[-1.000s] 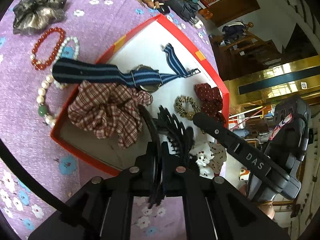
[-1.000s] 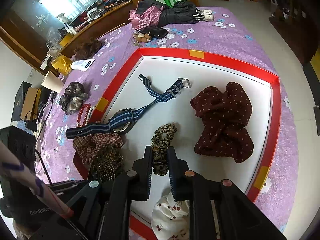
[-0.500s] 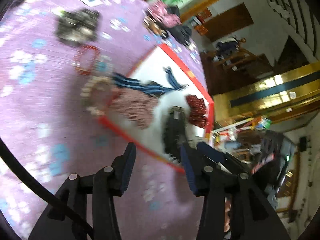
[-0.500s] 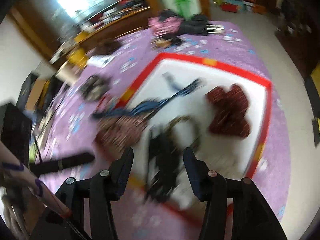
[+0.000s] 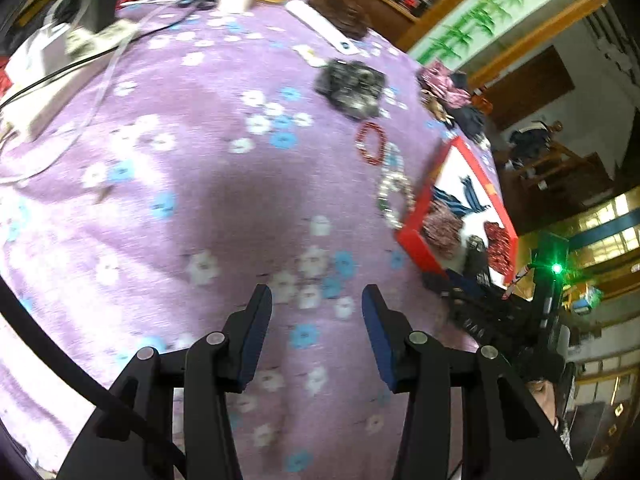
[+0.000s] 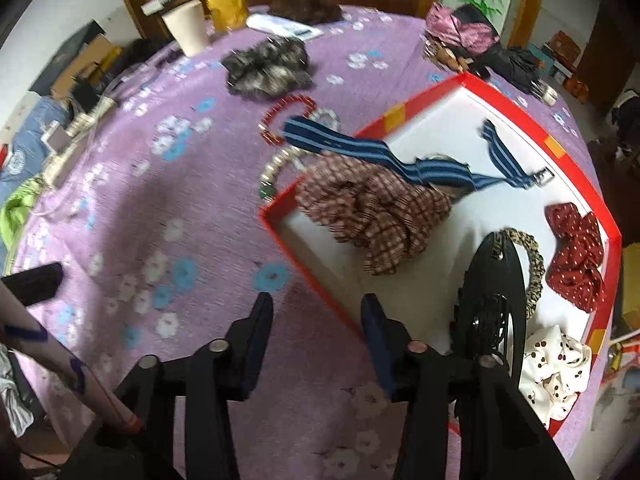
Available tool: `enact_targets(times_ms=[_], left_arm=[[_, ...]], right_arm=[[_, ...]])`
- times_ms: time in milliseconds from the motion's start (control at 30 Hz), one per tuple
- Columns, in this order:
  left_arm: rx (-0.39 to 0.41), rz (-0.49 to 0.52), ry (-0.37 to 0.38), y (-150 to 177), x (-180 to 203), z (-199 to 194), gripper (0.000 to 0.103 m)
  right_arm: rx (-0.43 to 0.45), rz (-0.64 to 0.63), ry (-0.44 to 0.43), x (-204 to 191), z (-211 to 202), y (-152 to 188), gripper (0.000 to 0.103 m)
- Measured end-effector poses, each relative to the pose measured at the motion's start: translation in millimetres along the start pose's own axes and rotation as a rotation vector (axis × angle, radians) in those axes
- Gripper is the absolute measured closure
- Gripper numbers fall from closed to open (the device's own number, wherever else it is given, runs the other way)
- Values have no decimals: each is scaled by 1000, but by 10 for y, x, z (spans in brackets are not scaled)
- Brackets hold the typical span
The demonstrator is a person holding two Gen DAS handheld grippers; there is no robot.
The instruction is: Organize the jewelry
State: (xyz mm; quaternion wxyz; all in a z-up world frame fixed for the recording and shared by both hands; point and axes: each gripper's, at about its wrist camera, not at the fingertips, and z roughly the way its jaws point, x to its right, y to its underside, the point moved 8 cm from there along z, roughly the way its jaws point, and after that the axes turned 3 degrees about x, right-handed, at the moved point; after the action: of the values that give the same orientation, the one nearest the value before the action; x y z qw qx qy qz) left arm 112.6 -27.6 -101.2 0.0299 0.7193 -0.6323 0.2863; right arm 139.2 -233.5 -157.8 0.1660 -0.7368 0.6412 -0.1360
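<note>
Hanging over bare purple flowered cloth on the worktop (image 6: 120, 184), both grippers are being carried empty, apart from the red-rimmed tray (image 6: 320, 292) where most of the pieces are already lying. In the right wrist view the right gripper (image 6: 316, 320) is being held just outside the tray's near corner, its jaws partly spread after just closing a little, with nothing between them. The left gripper (image 5: 316, 312) is being shown over open cloth, jaws parted about as wide after just opening, likewise pinching nothing. The pieces still outside the tray, a red bead bracelet (image 6: 286, 114) and a pearl bracelet (image 6: 280, 168), are lying side by side against the tray's far-left rim, ahead of the right gripper; in the left wrist view they are being seen ahead and to the right, the red bracelet (image 5: 372, 144) farther than the pearl one (image 5: 394, 200). The striped watch strap (image 6: 360, 148) is being draped across the rim and partly over the bracelets, its long axis running diagonally into the tray. The right gripper is judged the nearer of the two
</note>
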Motion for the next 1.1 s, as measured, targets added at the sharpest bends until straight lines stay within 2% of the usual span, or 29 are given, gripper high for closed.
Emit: enact_targets(times_ms=[33,100,167,533,600,633,667,933,1100], left_arm=[[1,-8,-4,0,-50,-5,58],[6,-21,-12,-7,-156,-45,58],[9,-25,-14,-11,-222,-77,58],[-5,13,-8,-89,-201,-26,58],[-17,21,-9,-105,-173,22,57],[-22,27,-8,-118,-155,46,57],[-25,36,-8,-133,-133,67,57],[-24,123,-89,-231,-107,225,56],[-33,138,-118,-253,-168,301,56]], right_arm=[[-21,14,6,44,21,32,77],[-48,34,-15,96,0,108,77],[-76,14,19,114,-36,222,76],[-70,-74,111,86,-363,715,70],[-56,-52,108,102,-409,733,59],[-48,-34,93,111,-440,740,49],[-36,-21,86,108,-459,737,47],[74,21,54,-28,-847,598,43],[131,67,-36,-192,-924,327,43]])
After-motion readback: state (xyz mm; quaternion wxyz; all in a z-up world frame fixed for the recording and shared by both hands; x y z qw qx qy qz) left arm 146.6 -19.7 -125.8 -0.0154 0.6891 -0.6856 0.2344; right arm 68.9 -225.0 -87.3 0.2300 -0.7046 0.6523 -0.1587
